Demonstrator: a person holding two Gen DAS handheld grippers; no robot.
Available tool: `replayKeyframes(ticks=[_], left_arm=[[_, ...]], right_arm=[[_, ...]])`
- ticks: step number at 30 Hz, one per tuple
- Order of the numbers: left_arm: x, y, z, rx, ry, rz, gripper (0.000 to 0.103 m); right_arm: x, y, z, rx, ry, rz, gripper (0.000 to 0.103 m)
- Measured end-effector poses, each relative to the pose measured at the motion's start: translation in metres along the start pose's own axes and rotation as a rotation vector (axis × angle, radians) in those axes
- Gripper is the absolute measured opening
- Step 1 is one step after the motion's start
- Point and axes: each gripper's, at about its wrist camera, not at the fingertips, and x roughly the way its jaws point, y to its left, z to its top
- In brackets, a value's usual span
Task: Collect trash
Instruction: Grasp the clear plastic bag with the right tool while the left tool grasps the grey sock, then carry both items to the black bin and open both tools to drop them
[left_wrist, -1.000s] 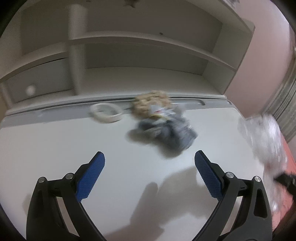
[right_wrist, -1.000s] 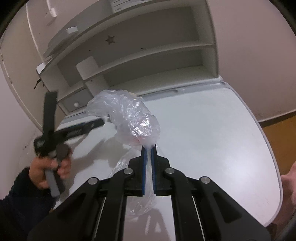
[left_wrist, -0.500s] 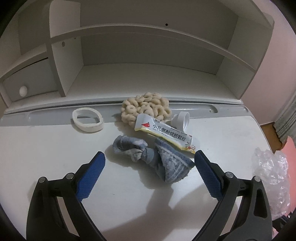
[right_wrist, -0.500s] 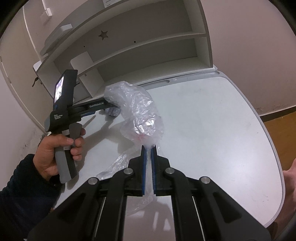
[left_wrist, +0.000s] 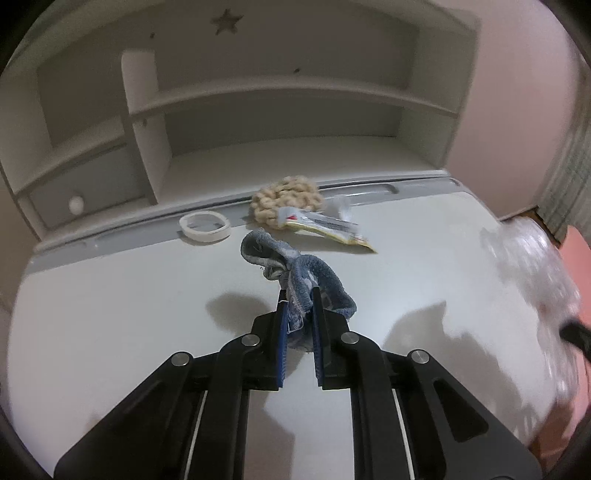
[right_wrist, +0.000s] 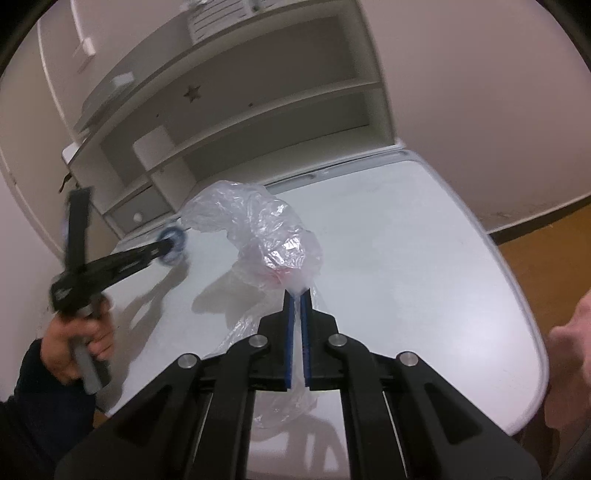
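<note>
Left wrist: sock (left_wrist: 295, 273) lengthwise, away from tongs (left_wrist: 299, 314)

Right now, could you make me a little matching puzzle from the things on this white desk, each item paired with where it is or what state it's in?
Items:
1. blue-grey cloth rag
2. clear plastic bag
3. white tape ring
4. yellow-edged sachet

States:
A. lying flat alone, untouched
B. pinched in the left jaws
C. leaning on the beige ring-shaped snacks
D. pinched in the right jaws

Pairs: 1-B, 2-D, 3-A, 4-C
</note>
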Motion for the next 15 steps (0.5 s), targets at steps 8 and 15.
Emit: replayKeyframes(ticks=[8,15], left_arm=[[-0.053,-0.105,-0.020,0.155,-0.048,-0.226,0.010],[-0.069,-0.263,-0.063,0.360,-0.036,-0.517,0.010]], right_arm=[[-0.069,-0.071,-0.028,0.140,-0.081,-0.154,0.004],[-0.147,-0.174,-0.089,0.338,-0.133,-0.421,0.004]])
